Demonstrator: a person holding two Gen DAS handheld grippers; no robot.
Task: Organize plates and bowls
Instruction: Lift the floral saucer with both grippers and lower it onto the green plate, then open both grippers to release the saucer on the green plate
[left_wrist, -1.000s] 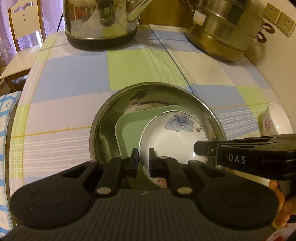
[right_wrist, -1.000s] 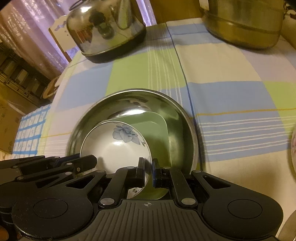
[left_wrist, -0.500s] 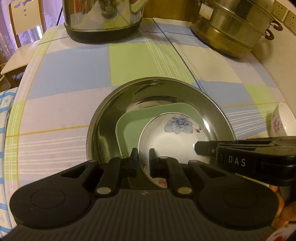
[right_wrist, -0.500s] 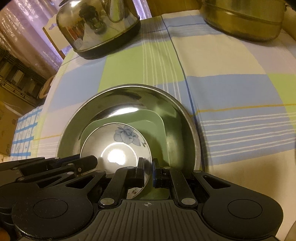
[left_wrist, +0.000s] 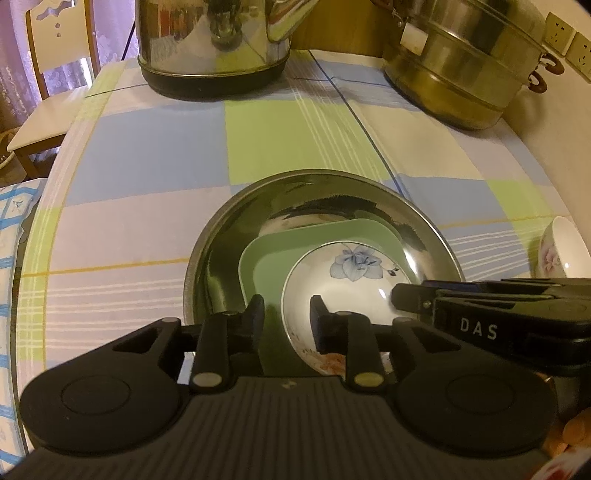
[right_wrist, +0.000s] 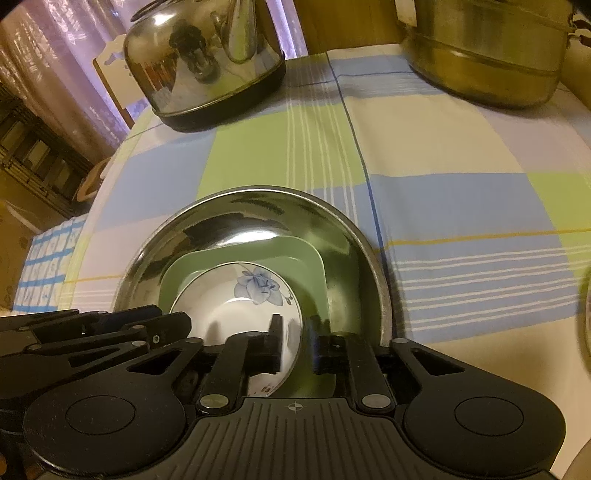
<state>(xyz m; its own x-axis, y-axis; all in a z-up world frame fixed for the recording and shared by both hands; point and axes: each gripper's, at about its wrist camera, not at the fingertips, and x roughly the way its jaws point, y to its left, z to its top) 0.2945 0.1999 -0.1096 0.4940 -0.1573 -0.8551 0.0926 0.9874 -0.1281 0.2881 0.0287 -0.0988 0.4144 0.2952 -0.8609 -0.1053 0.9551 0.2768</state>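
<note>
Straddling near rim of floral bowl (left_wrist: 343, 291): left gripper (left_wrist: 286, 314) and right gripper (right_wrist: 295, 338), both parted, unclamped. Bowl sits on green plate (left_wrist: 266, 266) inside steel basin (left_wrist: 221, 236); checked table (left_wrist: 147, 147) beyond basin open up to kettle (left_wrist: 210, 40).

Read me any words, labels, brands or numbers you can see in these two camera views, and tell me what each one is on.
"DAS": white letters on the black side of the right tool, seen in the left wrist view.
Pale label on the steamer pot: no legible text on it.
Nothing else readable: the floral bowl and kettle carry no lettering.
</note>
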